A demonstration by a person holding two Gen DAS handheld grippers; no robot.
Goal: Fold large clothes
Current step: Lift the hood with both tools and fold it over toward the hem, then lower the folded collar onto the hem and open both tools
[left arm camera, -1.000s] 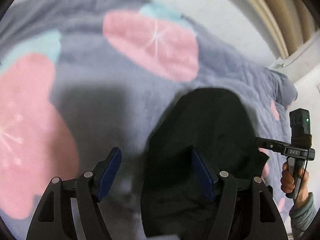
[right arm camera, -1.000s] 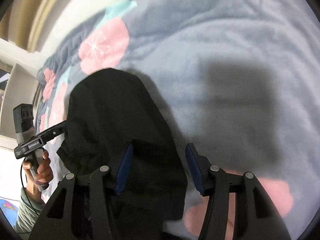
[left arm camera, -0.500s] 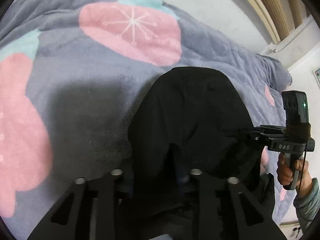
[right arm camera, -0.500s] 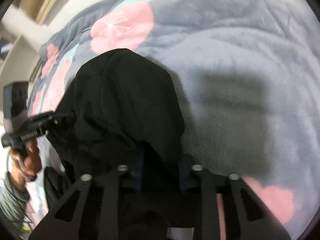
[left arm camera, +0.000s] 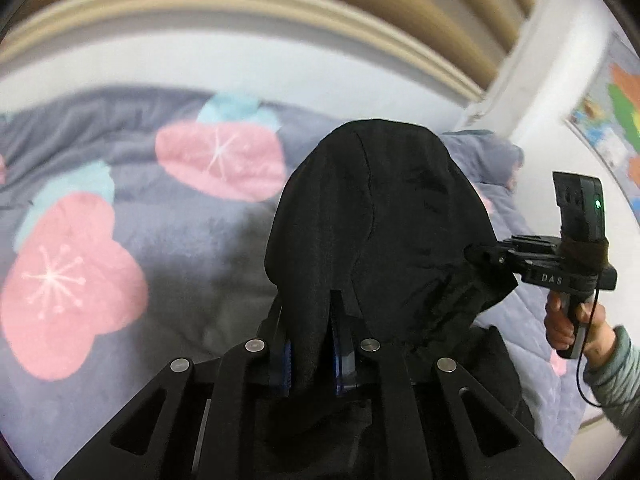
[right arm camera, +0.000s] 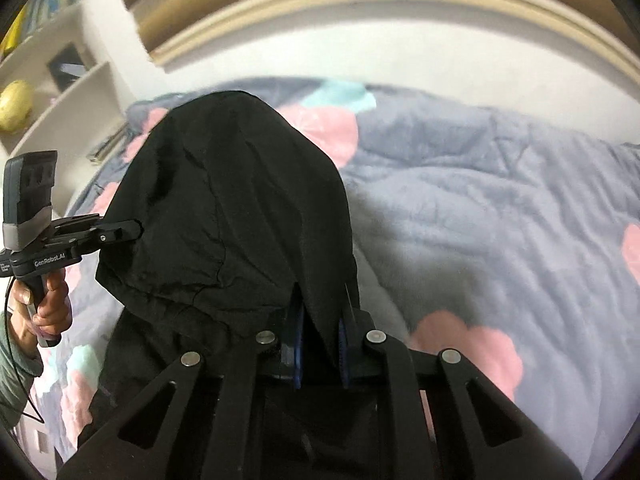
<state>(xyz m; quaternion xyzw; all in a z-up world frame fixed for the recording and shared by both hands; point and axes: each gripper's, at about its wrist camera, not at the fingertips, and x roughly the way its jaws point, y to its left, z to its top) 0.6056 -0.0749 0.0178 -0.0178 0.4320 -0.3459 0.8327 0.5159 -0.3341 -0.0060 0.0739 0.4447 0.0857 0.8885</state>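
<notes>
Closing left gripper (left arm camera: 312, 356) fingers pinch black garment (left arm camera: 384, 216); right gripper (right arm camera: 322, 354) fingers clamp it too.

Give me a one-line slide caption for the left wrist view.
Left gripper closing on a fold of the black garment above the flowered grey blanket, right gripper pinching its far edge.

Grey floral blanket (left arm camera: 192, 240) over bed; white wall (right arm camera: 360, 56); shelves (right arm camera: 60, 92) beside.

One black fabric garment (left arm camera: 384, 220), two black two-finger grippers (left arm camera: 312, 356) (right arm camera: 320, 356), one grey fleece blanket (right arm camera: 500, 220) with pink flowers, one round yellow object (right arm camera: 16, 106) upper left on one white shelf unit (right arm camera: 76, 92).
</notes>
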